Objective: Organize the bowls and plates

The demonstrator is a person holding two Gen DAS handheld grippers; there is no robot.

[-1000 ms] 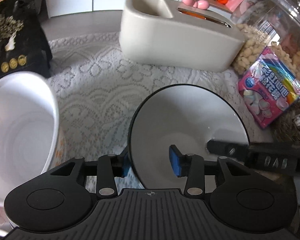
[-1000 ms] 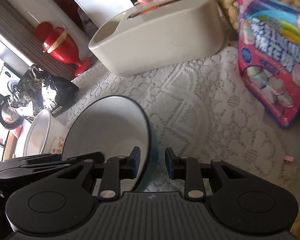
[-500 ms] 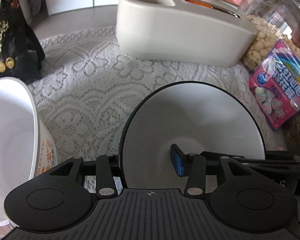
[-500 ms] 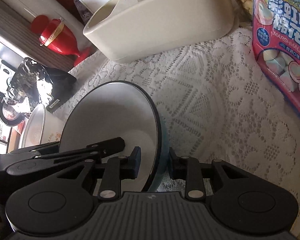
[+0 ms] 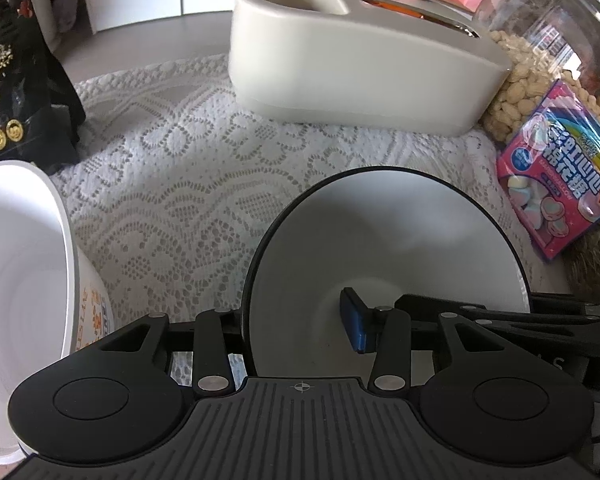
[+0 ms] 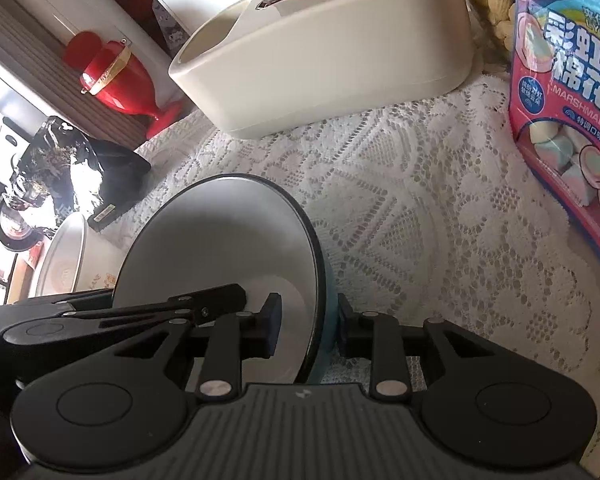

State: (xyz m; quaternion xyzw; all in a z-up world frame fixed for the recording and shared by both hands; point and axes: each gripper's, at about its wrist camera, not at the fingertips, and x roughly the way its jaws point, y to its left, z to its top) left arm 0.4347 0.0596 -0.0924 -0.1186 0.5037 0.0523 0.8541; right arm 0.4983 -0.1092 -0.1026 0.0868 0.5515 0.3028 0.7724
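Observation:
A blue bowl with a white inside and dark rim (image 5: 384, 248) is held tilted above the lace cloth. My left gripper (image 5: 296, 322) straddles its left wall, one finger inside, one outside, with a visible gap. My right gripper (image 6: 306, 324) straddles its right wall (image 6: 220, 256), also with a gap. Each gripper's fingers show in the other's view. A larger white bowl with orange print (image 5: 24, 304) stands to the left, and it also shows in the right wrist view (image 6: 72, 260).
A cream tissue box (image 5: 356, 64) stands at the back on the lace tablecloth (image 5: 172, 184). A pink marshmallow bag (image 5: 556, 168) and a clear snack jar (image 5: 548, 40) are on the right. A black bag (image 5: 16, 92) is at the left, a red ornament (image 6: 116, 76) beyond.
The right gripper moved in over the bowl's right wall, one finger now inside. The bowl has come up and closer between both grippers. The white bowl slid further left in view.

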